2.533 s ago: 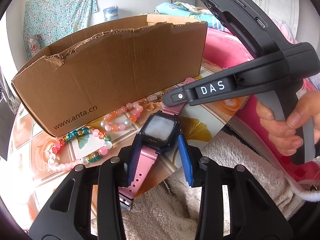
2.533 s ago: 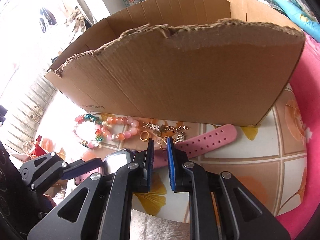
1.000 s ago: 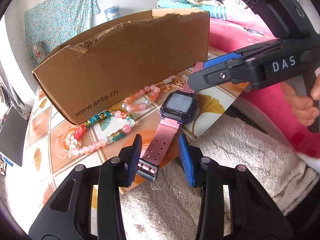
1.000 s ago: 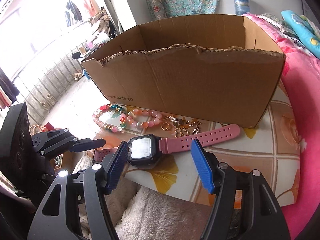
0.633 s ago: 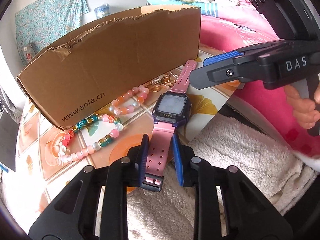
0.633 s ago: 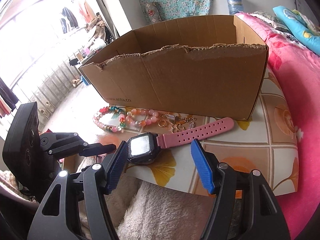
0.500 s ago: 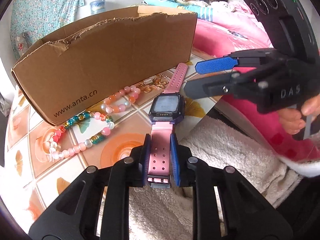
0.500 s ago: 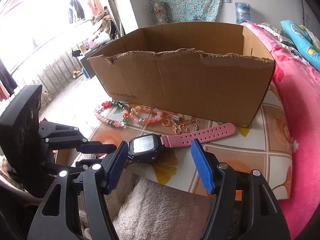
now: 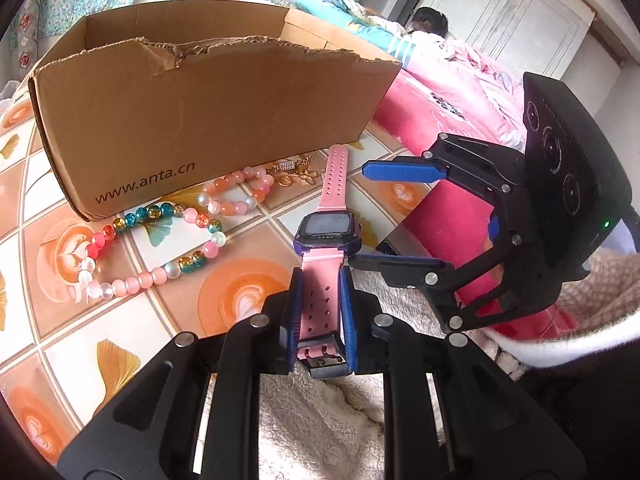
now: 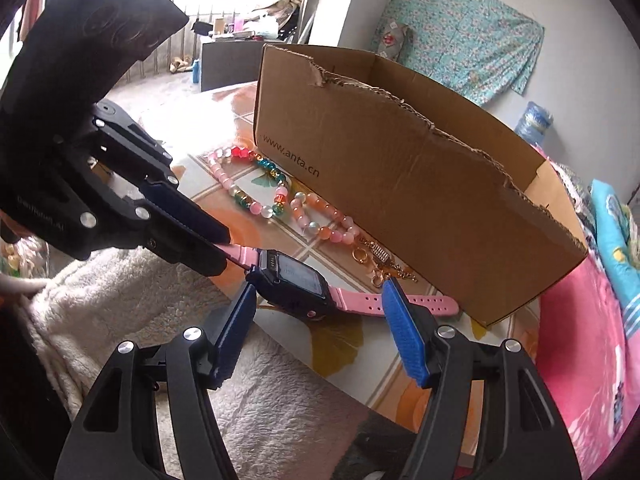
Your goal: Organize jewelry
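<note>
Left gripper (image 9: 320, 312): low and level, pointing forward, its two blue-padded fingers (image 9: 294, 312) closed on the buckle end of the pink watch strap (image 9: 320, 300). Right gripper (image 10: 320, 332): alongside, its fingers spread wide and gripping nothing.

Each wrist camera looks forward along its own jaws, close above the tiled desk (image 9: 120, 300). Both views share the pink-strapped watch (image 9: 326, 232) (image 10: 296, 280) and torn brown cardboard box (image 9: 208, 120) (image 10: 400, 184).

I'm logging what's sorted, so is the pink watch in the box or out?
Out. The watch lies on the tablecloth in front of the box, its strap pinched in the left gripper.
</note>
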